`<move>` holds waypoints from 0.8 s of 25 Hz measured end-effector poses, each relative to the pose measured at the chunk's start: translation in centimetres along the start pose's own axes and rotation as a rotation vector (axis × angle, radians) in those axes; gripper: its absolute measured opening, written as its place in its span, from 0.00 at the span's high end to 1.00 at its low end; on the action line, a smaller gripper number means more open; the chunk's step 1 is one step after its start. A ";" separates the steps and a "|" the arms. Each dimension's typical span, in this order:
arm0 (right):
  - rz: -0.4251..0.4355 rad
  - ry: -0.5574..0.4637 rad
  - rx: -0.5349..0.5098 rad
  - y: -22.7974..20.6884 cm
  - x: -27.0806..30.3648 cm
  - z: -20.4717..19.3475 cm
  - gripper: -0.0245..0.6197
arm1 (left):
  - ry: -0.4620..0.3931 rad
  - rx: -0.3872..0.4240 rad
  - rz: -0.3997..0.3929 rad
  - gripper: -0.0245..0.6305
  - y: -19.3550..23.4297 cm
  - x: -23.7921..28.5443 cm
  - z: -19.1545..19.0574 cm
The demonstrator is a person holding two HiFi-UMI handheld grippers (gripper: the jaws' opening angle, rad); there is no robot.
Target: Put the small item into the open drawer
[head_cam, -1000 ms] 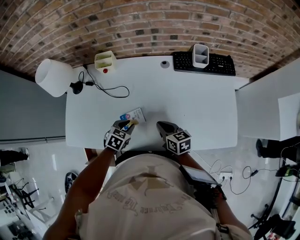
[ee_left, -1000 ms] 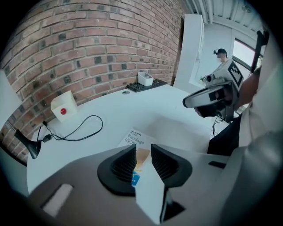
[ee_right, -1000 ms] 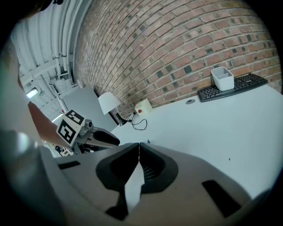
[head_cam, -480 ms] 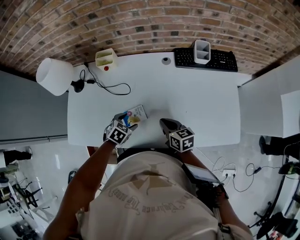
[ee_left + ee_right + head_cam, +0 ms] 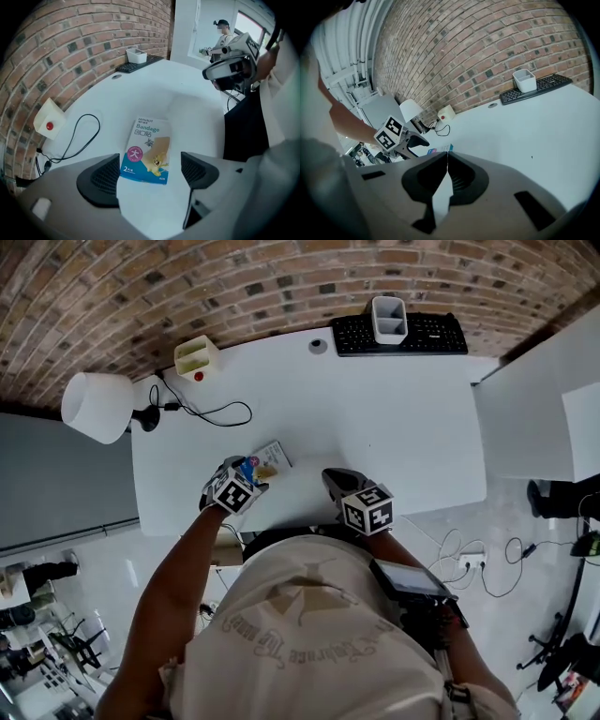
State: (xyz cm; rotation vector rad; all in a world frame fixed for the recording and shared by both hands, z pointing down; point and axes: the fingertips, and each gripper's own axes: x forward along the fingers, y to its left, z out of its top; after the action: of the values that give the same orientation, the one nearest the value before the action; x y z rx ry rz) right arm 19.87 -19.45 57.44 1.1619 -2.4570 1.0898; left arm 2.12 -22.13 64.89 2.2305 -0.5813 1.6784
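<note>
Head view, worktop, left to right.
- White lamp at the far left edge. A black cable runs from its base. A cream box with a red button is by the brick wall.
- Left gripper near the front edge. Its fingers are opening. The bandage pack lies flat on the worktop between them, print up. Neither pad touches it.
- Right gripper just right of the pack, at the front edge. Its fingers are pressed together with nothing between them.
- Black keyboard at the back right. A white container stands on it.
</note>
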 end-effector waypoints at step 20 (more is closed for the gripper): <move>-0.093 0.000 0.063 -3.8 -2.4 -0.9 0.95 | 0.247 0.253 -0.096 0.36 0.0 3.6 -1.4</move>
State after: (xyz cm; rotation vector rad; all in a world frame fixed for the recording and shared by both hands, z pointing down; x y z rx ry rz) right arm 24.14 -19.00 58.95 1.2808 -2.3591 1.1479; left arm 1.81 -21.99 68.76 2.1240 -0.2083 2.0309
